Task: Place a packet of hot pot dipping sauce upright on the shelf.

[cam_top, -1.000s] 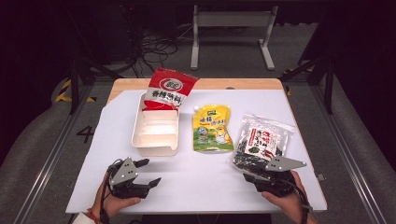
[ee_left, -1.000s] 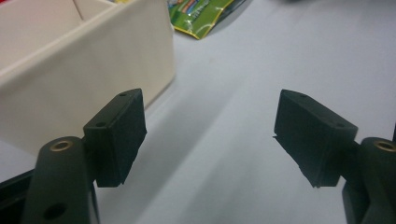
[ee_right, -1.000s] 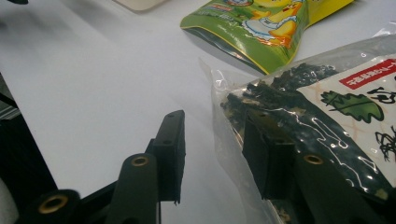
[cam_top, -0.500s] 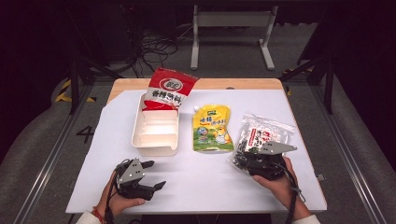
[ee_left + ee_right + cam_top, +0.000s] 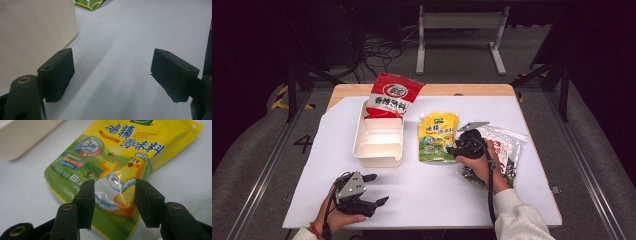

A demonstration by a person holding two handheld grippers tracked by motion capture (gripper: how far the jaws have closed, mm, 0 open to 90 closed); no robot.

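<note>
- While the high view shows the whole table (image 5: 422, 200), the right gripper view shows the right gripper (image 5: 113, 202) up close, its jaws partly apart over the chicken picture on the yellow bag (image 5: 120, 167), not squeezing it.
- The yellow bag (image 5: 438, 136) lies flat between the white box (image 5: 379, 137) and the dark snack bag (image 5: 507, 150).
- The left gripper (image 5: 112, 75) has wide jaws with bare table between them.
- Since the earlier picture, the right gripper (image 5: 452, 149) has moved from the snack bag to the yellow bag, and its jaws have just been opening.
</note>
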